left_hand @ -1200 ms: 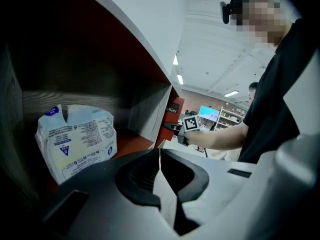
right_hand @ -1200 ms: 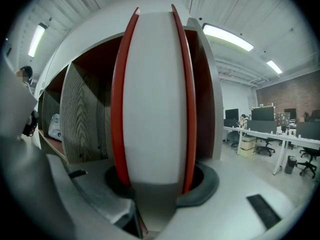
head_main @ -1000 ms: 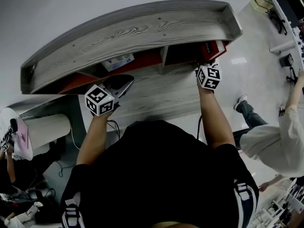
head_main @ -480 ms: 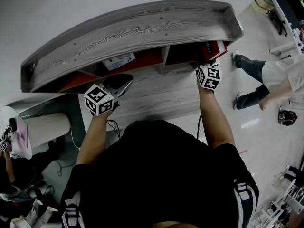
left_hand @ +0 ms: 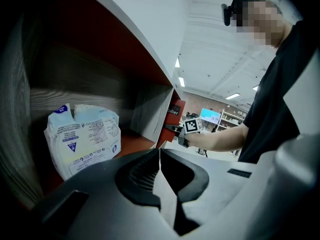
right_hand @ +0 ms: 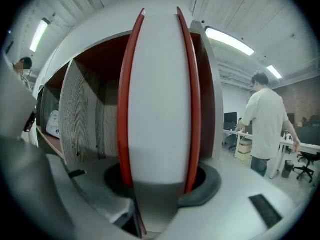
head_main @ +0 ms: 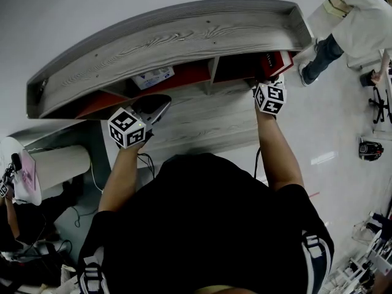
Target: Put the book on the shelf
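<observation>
While left tongs point(left_hand: 159, 156) sit closed, right tongs point(right_hand: 160, 181), just loosening, clasp the book point(right_hand: 159, 94) in the wood-grain shelf point(head_main: 171, 38).

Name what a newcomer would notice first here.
A red-covered book stands upright between the jaws of the right claw, which have just been opening, at the right compartment of the grey wooden shelf. A white packet sits in the left compartment, before the shut left claw.

Book point(head_main: 276, 62) upright in right compartment of shelf point(head_main: 177, 35); packet point(head_main: 153, 78) in left compartment; divider point(head_main: 211, 71) between.
</observation>
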A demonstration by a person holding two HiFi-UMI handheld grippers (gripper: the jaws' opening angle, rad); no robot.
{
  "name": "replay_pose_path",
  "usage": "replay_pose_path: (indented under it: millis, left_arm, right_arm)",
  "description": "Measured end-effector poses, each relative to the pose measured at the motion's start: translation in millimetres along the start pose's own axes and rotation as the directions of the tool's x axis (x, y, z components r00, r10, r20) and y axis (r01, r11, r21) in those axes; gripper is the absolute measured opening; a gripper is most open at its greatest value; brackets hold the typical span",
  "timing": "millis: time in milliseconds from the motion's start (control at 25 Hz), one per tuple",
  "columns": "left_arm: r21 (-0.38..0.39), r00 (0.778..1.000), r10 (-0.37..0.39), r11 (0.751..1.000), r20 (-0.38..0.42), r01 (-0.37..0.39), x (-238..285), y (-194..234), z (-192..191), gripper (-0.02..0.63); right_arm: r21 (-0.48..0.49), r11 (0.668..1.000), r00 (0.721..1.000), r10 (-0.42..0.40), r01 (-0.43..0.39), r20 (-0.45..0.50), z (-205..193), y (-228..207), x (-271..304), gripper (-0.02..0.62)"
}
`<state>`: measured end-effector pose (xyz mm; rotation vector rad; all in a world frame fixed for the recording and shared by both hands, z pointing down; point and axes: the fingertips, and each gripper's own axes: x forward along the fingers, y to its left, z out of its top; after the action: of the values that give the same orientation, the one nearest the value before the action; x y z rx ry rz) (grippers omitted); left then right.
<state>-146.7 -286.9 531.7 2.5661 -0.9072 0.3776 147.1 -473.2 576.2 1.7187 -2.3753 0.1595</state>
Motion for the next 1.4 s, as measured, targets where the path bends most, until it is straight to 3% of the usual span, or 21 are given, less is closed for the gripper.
replay_pose_path:
  millis: [640,1400]
  left_arm:
    - [0.002,1.0,-0.021,1.0,0.008,0.021,-0.4,-3.9,0.8,0.023]
    - [0.006,0.999,-0.036,0.999,0.012,0.036,-3.9,-11.8,-1.8,0.023]
  right_arm:
    - [0.027,1.0,1.0,-0.006,0.007,-0.01,-5.1,-1.9,-10.6,0.184]
    - [0.038,0.999,0.996,-0.008,0.012,-0.089,-38.4,0.8,-26.7,0.229]
